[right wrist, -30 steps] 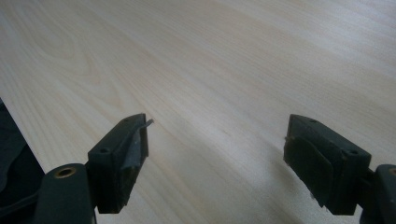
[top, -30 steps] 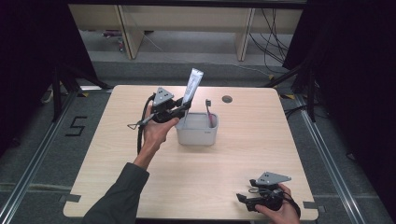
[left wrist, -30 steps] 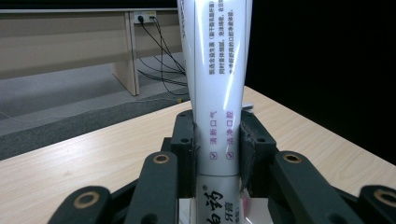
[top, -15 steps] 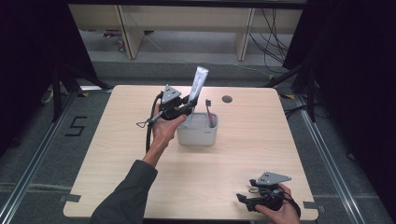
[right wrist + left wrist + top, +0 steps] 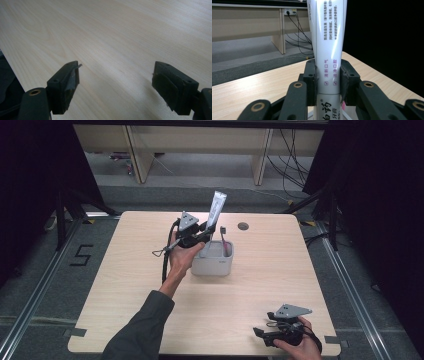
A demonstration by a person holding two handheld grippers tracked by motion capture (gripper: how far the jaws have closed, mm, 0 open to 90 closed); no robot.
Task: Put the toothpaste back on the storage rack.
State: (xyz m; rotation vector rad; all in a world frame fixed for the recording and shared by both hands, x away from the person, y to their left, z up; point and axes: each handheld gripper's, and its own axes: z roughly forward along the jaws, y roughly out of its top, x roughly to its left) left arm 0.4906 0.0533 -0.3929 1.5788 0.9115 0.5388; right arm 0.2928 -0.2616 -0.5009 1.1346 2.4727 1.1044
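A: White tube [image 5: 217, 210], printed with small text, is clamped between the fingers [image 5: 310, 75] of the left gripper [image 5: 204, 231]. In the left gripper view both pads press on its sides, low on the body; the flat crimped end points up.

B: Position of the tube?

A: Nearly upright, leaning slightly. In the high view its lower end sits at the rim of the grey cup [image 5: 214, 264], on the cup's left back corner. Whether the bottom touches anything inside the cup, I cannot tell; the gripper body covers that part.

B: Cup contents?

A: One toothbrush [image 5: 224, 239], dark head up, pinkish handle, standing against the right side of the cup. The tube and toothbrush are near each other but apart.

B: Cup location?

A: On the wooden counter [image 5: 125, 285], around the middle, somewhat toward the far edge. A small round dark hole [image 5: 243, 226] sits in the counter behind it and to the right.

B: Left hand?

A: The hand [image 5: 181, 257] wraps the gripper from below, forearm in a dark sleeve [image 5: 145, 330] coming in from the near edge. The grey three-cornered plate is on top, and the cable hangs down on the left.

B: Right side?

A: The right gripper [image 5: 261, 334] is at the near right corner of the counter, well apart from the cup. In the right gripper view its fingers [image 5: 66, 82] stand wide, with bare wood between them and nothing held. They hang low over the counter; contact cannot be judged.
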